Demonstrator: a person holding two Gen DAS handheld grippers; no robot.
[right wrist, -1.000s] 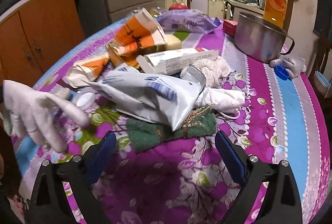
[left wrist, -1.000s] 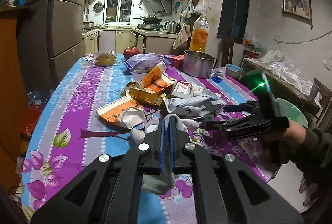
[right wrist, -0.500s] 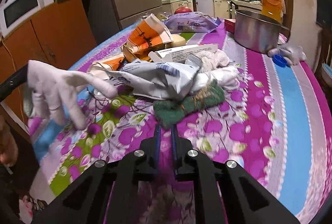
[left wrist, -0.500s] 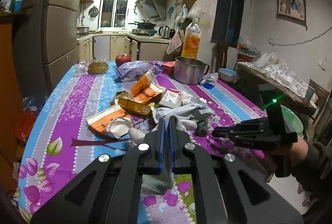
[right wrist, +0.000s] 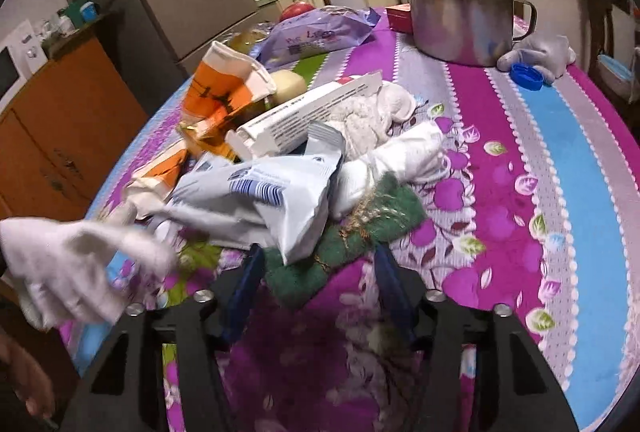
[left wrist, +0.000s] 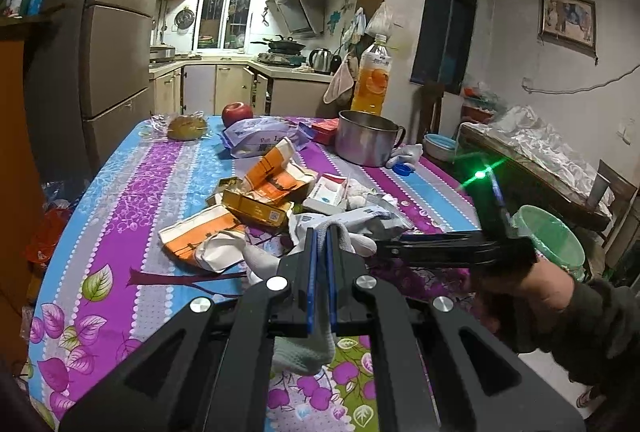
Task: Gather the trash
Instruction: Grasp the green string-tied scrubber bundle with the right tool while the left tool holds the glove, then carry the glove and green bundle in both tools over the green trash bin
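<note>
My left gripper (left wrist: 320,234) is shut on a white knit glove (left wrist: 306,352), which hangs from its pads above the near table edge; the same glove (right wrist: 68,264) shows at the left of the right wrist view. A trash pile lies mid-table: orange cartons (left wrist: 276,172), a white box (right wrist: 304,114), a grey-white plastic pouch (right wrist: 256,200), and a green cloth (right wrist: 348,244). My right gripper (right wrist: 318,266) is low over the cloth, its jaws opening, with the cloth's near edge between the fingers and no pad pressing on it. From the left wrist view it (left wrist: 386,246) shows side-on.
A steel pot (left wrist: 366,144), an orange juice bottle (left wrist: 374,80), an apple (left wrist: 237,113), a purple bag (right wrist: 320,32), a blue cap (right wrist: 526,74) and another white glove (right wrist: 540,50) stand at the far end of the table. A green bin (left wrist: 548,236) stands off the table's right side.
The right gripper went from wide open to shut, then partly open again, and now sits closer to the green cloth. The left gripper kept hold of the glove and barely moved.
</note>
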